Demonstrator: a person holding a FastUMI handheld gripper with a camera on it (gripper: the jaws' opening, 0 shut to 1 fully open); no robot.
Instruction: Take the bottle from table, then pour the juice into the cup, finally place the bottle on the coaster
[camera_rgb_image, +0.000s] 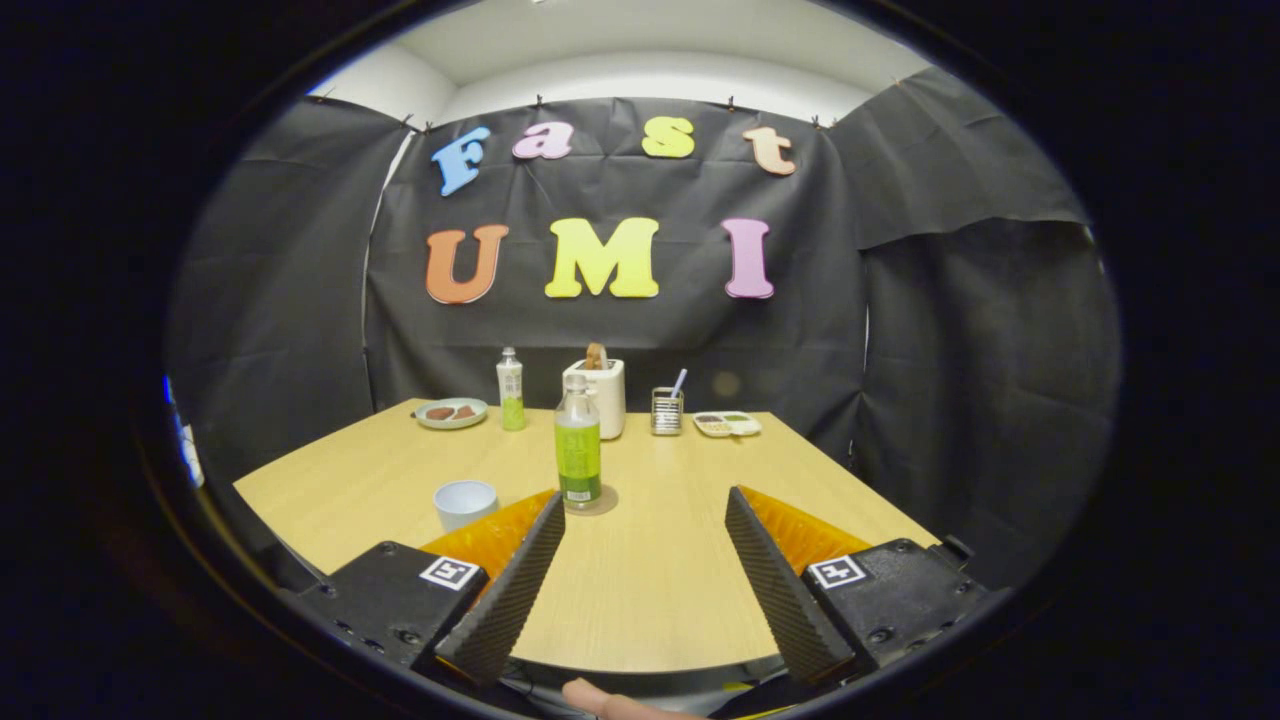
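bottle (578, 445) upright on coaster (597, 502) — gripper (645, 505) spread

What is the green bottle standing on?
The green bottle stands on a round clear coaster on the table, just ahead of the open claw. The coaster's middle is hidden under the bottle.

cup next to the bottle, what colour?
Pale blue-grey cup, gripper view, left of the green-labelled bottle. Tongs open, holding nothing.
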